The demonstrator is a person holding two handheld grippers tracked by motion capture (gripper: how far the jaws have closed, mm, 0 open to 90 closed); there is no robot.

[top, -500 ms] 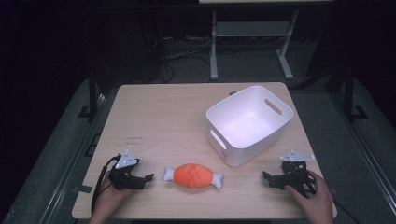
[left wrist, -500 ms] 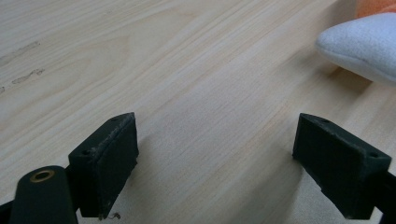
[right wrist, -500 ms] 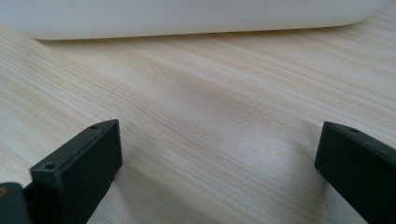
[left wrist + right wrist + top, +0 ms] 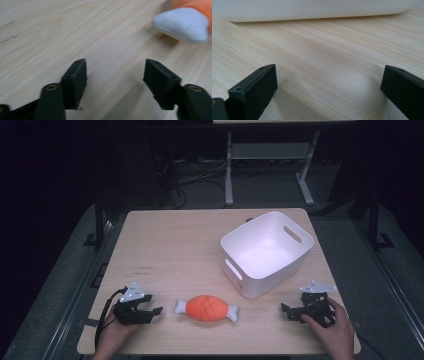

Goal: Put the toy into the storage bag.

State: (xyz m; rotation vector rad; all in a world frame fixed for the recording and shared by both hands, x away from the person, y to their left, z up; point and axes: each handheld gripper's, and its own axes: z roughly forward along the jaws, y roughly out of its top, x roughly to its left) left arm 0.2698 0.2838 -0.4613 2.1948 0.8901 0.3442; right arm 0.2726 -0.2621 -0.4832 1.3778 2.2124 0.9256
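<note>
An orange plush drumstick (image 4: 207, 308) with white bone ends lies flat near the front edge of the wooden table (image 4: 175, 245), between the two grippers. The left gripper (image 4: 150, 311) rests just beside its left bone end, jaws apart and empty; the right gripper (image 4: 287, 312) sits well apart to the right, jaws spread wide over bare wood. A white bin (image 4: 267, 252) with handle slots stands behind, empty. In the left gripper view the toy (image 4: 182, 23) is blurred and cut off at the corner.
</note>
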